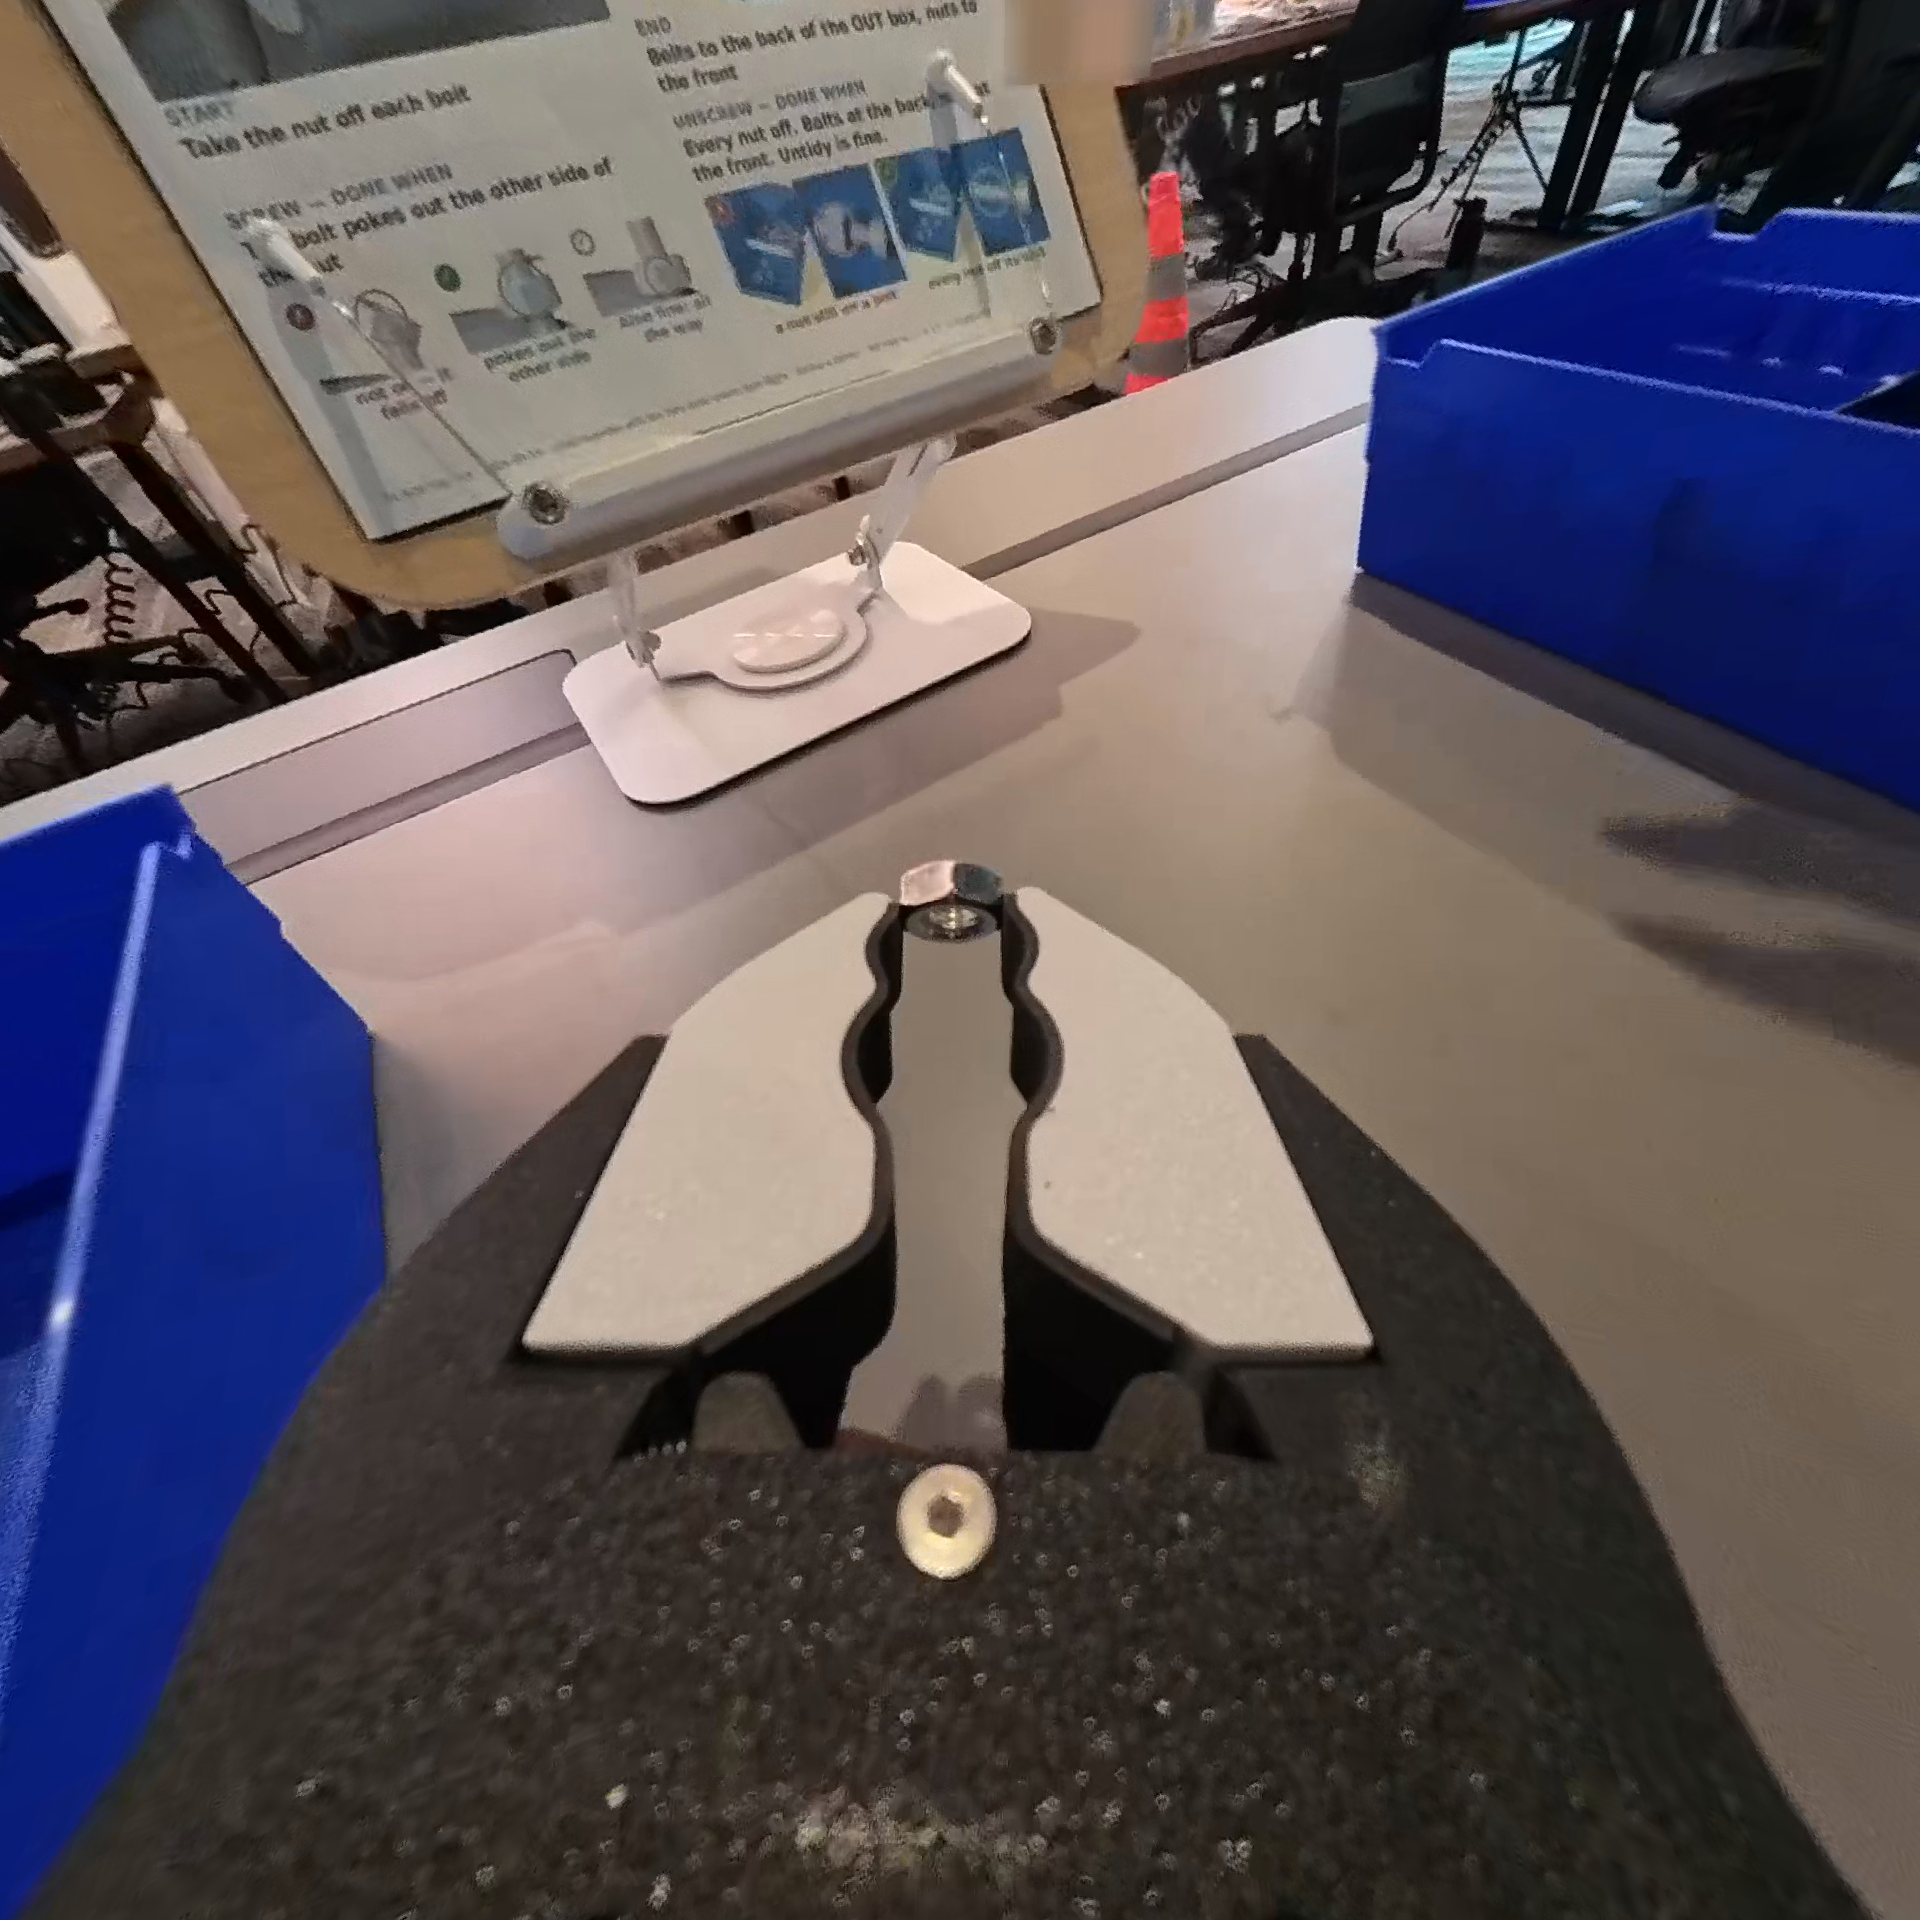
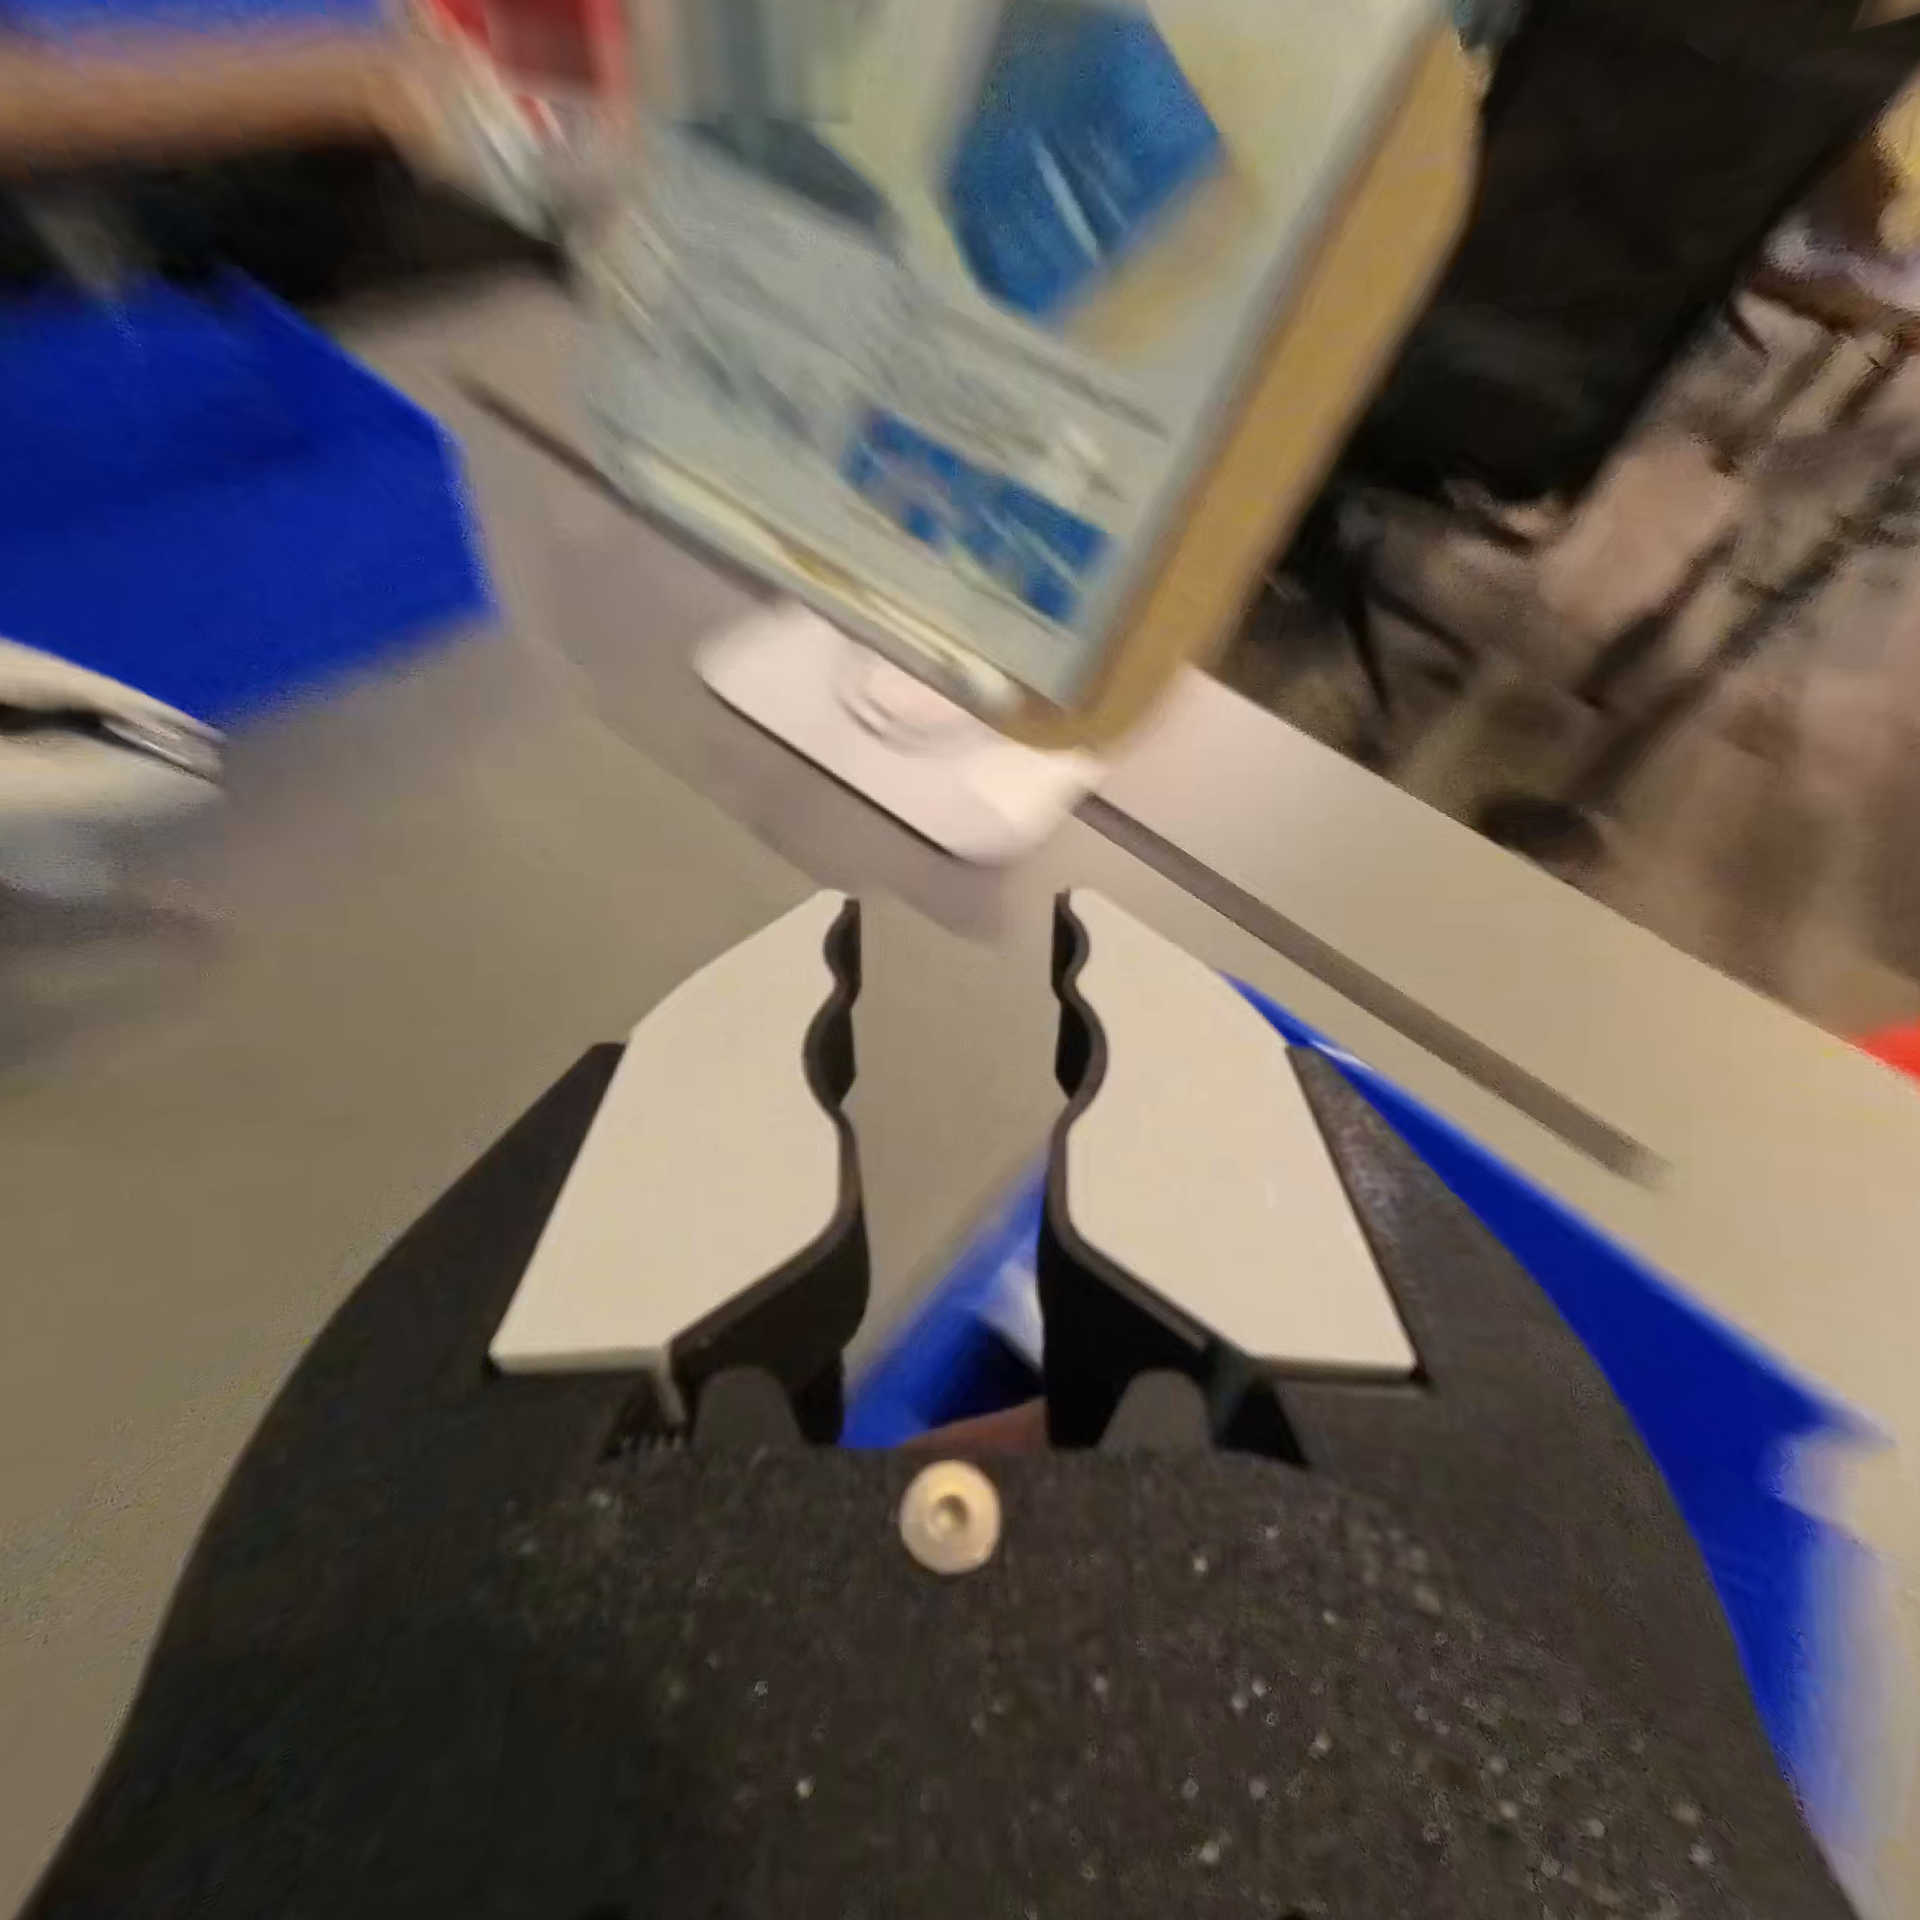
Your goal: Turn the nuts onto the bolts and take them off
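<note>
In the left wrist view my left gripper point(image 1: 951, 914) is shut on a shiny steel hex nut point(image 1: 951, 896), pinched at the fingertips above the grey table point(image 1: 1299, 831). The nut's threaded hole faces the camera. No bolt shows in either view. In the right wrist view my right gripper point(image 2: 956, 914) is open and empty, with a clear gap between its grey fingers point(image 2: 727, 1122). That view is motion-blurred. It hovers over the edge of a blue bin point(image 2: 1507, 1226) below and right of it.
A blue bin point(image 1: 1662, 499) stands at the right and another blue bin point(image 1: 156, 1143) at the left. An instruction card on a white stand point(image 1: 800, 665) stands at the table's far edge; it also shows in the right wrist view point(image 2: 894, 727). An orange cone point(image 1: 1164, 291) stands beyond the table.
</note>
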### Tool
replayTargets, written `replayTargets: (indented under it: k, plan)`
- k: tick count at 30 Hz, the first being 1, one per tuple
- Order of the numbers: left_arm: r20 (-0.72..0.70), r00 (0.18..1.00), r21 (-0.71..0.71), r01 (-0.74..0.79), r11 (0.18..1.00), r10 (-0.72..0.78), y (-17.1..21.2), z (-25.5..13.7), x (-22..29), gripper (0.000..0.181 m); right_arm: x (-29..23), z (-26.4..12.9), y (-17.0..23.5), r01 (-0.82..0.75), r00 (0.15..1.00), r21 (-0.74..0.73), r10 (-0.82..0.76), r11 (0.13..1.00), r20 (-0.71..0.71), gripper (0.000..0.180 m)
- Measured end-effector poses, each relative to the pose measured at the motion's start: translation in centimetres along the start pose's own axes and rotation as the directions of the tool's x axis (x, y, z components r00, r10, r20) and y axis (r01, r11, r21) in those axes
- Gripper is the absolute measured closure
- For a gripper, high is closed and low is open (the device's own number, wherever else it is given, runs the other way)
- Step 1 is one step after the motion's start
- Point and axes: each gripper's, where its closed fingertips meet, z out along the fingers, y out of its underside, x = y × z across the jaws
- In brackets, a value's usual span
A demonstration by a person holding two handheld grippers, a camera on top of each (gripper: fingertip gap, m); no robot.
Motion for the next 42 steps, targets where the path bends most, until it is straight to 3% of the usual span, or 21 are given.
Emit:
replayTargets:
  k: [1,3,7,10,13,21,23,25,29,31,34,42]
  plan:
    - [0.0,1.0,-0.005,0.013,1.0,-0.013,0.1,0.0,-0.3,0.163,-4.1,0.0,-1.0,-0.082,0.994,0.116,0.072,0.99,0.088,0.144]
    - [0.004,0.999,-0.004,0.049,0.999,-0.049,0.3,0.0,-0.9,0.163,-12.1,0.4,-0.9,-0.233,0.941,0.224,0.161,0.946,0.297,0.144]
    - [-0.011,0.998,-0.012,0.069,0.998,-0.069,0.5,-0.1,-1.6,0.163,-19.5,4.3,5.1,-0.285,0.929,0.255,0.201,0.924,0.311,0.146]
    - [-0.017,0.998,-0.008,0.057,0.998,-0.057,0.5,-0.3,-2.1,0.163,-21.0,5.7,7.9,-0.225,0.945,0.213,0.16,0.951,0.284,0.143]
    - [-0.032,0.998,-0.006,0.054,0.999,-0.054,0.5,-0.3,-2.3,0.163,-20.8,5.1,7.4,-0.17,0.96,0.272,0.097,0.947,0.261,0.149]
    - [-0.06,0.998,-0.011,-0.02,1.0,0.019,0.8,-0.1,-1.7,0.163,-20.9,4.8,7.8,-0.241,0.933,0.238,0.156,0.941,0.324,0.149]
    - [-0.126,0.991,-0.058,-0.042,0.997,0.034,1.4,0.2,-0.7,0.164,-20.6,4.8,7.9,-0.258,0.928,0.234,0.174,0.937,0.329,0.149]
    - [-0.226,0.972,-0.192,-0.11,0.975,0.065,2.8,0.9,0.5,0.163,-20.2,4.7,7.8,-0.282,0.923,0.238,0.195,0.929,0.332,0.15]
    - [-0.428,0.898,-0.515,-0.332,0.79,0.099,5.9,1.9,2.9,0.163,-19.8,4.3,7.4,-0.346,0.898,0.246,0.244,0.905,0.365,0.151]
    - [-0.501,0.86,-0.605,-0.431,0.67,0.1,6.7,3.1,3.8,0.163,-19.7,4.2,7.5,-0.357,0.893,0.242,0.253,0.902,0.372,0.152]
    - [-0.509,0.858,-0.713,-0.462,0.527,0.064,7.6,5.9,4.2,0.163,-19.6,4.1,7.6,-0.354,0.895,0.242,0.253,0.903,0.367,0.151]
    - [-0.589,0.808,-0.779,-0.578,0.244,0.032,8.8,7.6,5.0,0.163,-20.1,3.9,7.8,-0.357,0.883,0.222,0.25,0.907,0.398,0.15]
